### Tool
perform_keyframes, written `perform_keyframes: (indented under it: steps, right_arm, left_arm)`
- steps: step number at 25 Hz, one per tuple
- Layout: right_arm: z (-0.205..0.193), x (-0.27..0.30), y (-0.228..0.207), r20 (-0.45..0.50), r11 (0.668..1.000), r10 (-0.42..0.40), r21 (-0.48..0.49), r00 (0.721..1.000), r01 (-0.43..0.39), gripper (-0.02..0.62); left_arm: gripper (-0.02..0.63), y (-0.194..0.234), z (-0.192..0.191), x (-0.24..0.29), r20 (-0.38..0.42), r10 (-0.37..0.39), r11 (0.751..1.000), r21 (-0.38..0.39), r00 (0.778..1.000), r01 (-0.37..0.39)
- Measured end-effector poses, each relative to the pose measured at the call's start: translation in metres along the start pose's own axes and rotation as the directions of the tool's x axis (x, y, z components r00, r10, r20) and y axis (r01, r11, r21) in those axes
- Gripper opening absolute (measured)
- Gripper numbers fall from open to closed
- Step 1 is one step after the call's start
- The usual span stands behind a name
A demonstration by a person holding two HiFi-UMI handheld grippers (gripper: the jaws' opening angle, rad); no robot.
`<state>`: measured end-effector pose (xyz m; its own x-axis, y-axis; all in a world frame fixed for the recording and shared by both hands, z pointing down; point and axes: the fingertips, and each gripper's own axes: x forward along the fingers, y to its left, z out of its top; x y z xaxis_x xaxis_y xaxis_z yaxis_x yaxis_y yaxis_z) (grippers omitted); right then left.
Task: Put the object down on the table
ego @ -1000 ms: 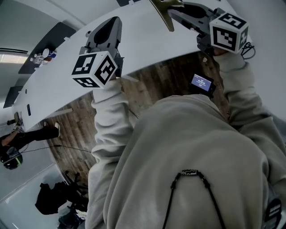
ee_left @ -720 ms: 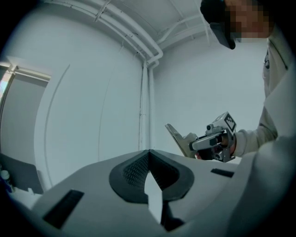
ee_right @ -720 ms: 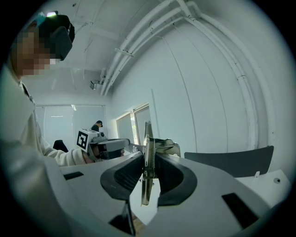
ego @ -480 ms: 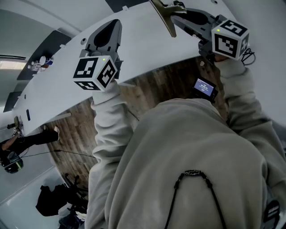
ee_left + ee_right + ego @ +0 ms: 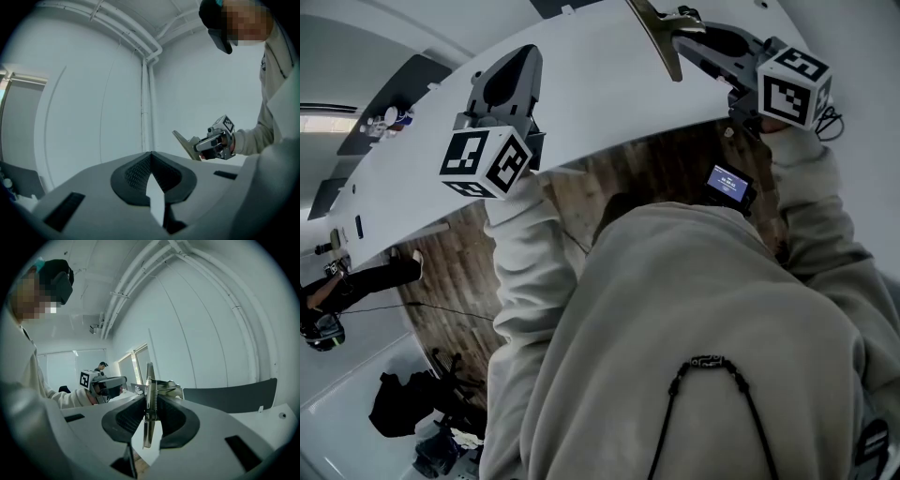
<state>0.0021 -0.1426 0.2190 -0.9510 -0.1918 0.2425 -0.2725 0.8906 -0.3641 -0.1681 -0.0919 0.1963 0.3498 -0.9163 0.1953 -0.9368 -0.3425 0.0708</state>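
A long white table (image 5: 600,94) lies under both claws and runs far off past the left claw (image 5: 523,54). A person in a big pale hooded top (image 5: 694,328) holds 1 claw in each hand, with brown wood floor (image 5: 450,281) below the sleeves. The left claw (image 5: 150,154) has its 2 jaws together at the tips, and nothing sits between them. The right claw (image 5: 680,26) is squeezed tight on a flat brownish metal tool with a little spring (image 5: 658,39). In the right gripper view the tool (image 5: 148,423) stands on its thin edge right between the 2 dark jaws of the right claw (image 5: 149,397), sticking out above and below them. From the left gripper view the right claw (image 5: 211,143) is off to the side, and the tool (image 5: 183,142) pokes out of its front, leaning. The tool is over the table, but I cannot tell if it touches. A small black screen (image 5: 727,183) sits just behind the right claw, by the wrist.
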Motion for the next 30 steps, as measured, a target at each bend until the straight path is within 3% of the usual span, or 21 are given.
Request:
perform_keyframes:
  steps: [7, 22, 30]
  right_arm:
    - [0.002, 0.001, -0.003, 0.007, 1.000, 0.001, 0.004, 1.000, -0.001, 0.103]
    - [-0.001, -0.004, -0.008, 0.023, 0.996, -0.090, -0.015, 0.996, 0.090, 0.103]
    - [0.008, -0.009, -0.004, 0.077, 0.987, -0.119, -0.098, 0.990, 0.126, 0.103]
  left_arm:
    - [0.002, 0.004, -0.003, -0.002, 0.007, 0.005, 1.000, -0.019, 1.000, -0.004]
    - [0.002, 0.014, 0.009, 0.034, 0.081, -0.102, 0.995, 0.012, 0.991, 0.102]
    - [0.002, 0.007, 0.019, 0.036, 0.155, -0.133, 0.989, 0.085, 0.979, 0.121]
